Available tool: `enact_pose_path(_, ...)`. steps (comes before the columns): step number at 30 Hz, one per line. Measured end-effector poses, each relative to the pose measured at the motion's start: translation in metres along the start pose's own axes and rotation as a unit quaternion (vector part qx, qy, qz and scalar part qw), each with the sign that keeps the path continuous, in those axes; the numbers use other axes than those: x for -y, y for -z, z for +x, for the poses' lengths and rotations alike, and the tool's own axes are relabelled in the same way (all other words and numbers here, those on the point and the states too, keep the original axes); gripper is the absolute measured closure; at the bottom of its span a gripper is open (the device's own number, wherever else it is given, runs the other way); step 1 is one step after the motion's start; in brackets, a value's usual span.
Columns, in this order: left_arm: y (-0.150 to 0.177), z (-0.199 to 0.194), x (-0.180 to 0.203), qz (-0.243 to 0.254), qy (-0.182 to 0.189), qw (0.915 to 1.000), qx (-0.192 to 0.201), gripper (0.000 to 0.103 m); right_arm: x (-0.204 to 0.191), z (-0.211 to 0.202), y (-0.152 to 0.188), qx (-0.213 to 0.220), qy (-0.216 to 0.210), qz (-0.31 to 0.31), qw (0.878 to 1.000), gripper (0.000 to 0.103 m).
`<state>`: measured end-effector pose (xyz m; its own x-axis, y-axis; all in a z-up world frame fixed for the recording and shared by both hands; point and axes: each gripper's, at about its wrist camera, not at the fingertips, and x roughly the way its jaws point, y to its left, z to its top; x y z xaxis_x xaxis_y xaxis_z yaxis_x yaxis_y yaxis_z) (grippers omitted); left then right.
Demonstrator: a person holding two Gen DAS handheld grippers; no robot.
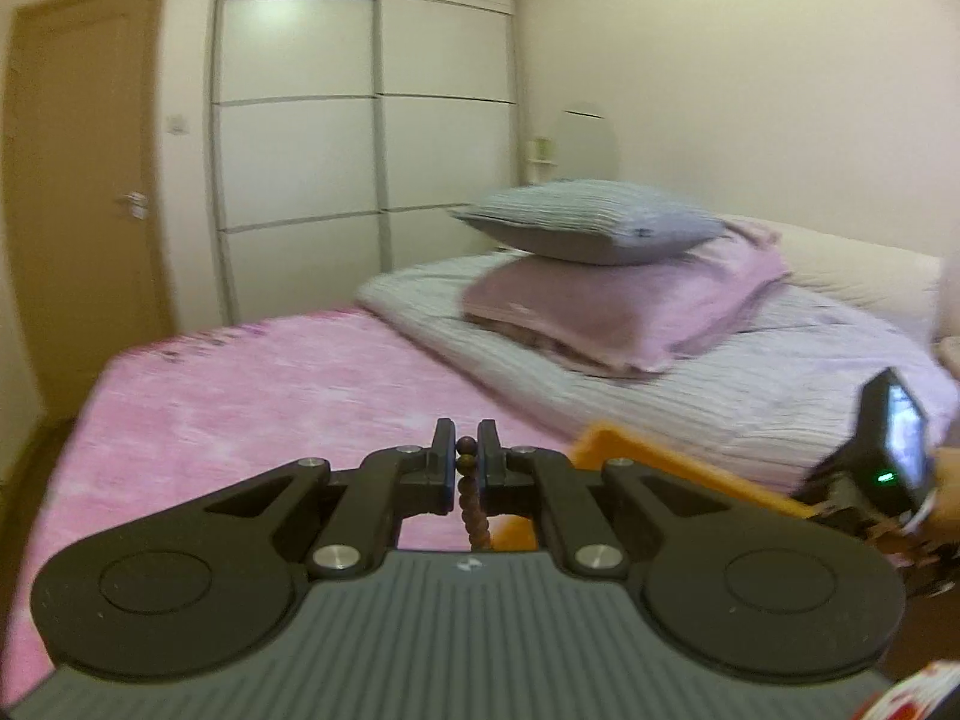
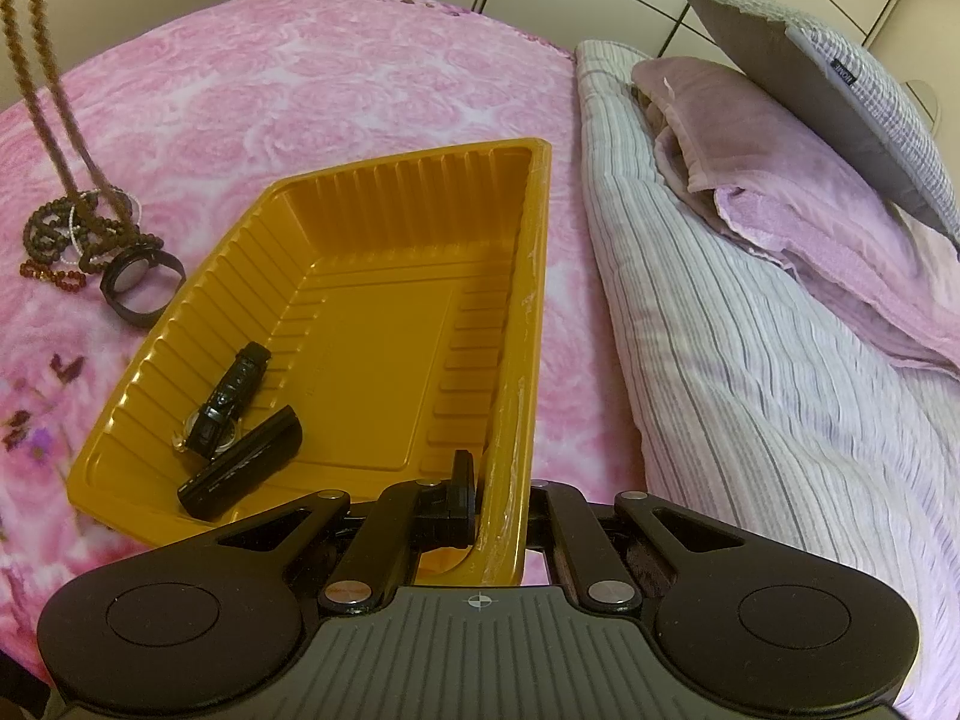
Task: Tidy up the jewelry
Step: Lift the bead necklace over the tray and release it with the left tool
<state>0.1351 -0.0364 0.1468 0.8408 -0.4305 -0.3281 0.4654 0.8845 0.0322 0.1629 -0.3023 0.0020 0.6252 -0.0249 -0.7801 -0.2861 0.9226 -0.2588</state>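
In the left wrist view my left gripper is shut on a brown bead necklace, held up above the pink bed. The right wrist view shows the necklace's two strands hanging at the far left, their lower end at a pile of dark bead bracelets beside a black watch. My right gripper is shut on the near right wall of the orange tray; one finger is inside, the other is hidden behind the wall. A black watch and a black strap piece lie in the tray.
A folded striped duvet lies right of the tray, with a mauve blanket and a grey pillow stacked on it. A white wardrobe and a brown door stand beyond the bed.
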Motion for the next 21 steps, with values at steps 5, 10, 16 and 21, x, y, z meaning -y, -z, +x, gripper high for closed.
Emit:
enact_pose_path(5,0.000,0.036,0.041,-0.002,0.063,0.9979,-0.014,0.097,-0.001,0.000,0.000,0.001,0.000,0.002,1.000,0.099)
enact_pose_path(10,-0.008,0.063,0.060,0.003,0.084,0.9963,-0.020,0.097,0.000,0.000,-0.001,0.005,-0.002,0.002,1.000,0.099)
enact_pose_path(16,-0.016,0.088,0.063,0.008,0.081,0.9964,-0.024,0.097,0.001,0.001,0.001,0.004,-0.003,0.000,1.000,0.099)
enact_pose_path(21,0.002,0.123,0.064,0.003,0.083,0.9940,-0.071,0.097,0.002,0.003,0.001,0.001,-0.004,0.001,1.000,0.099)
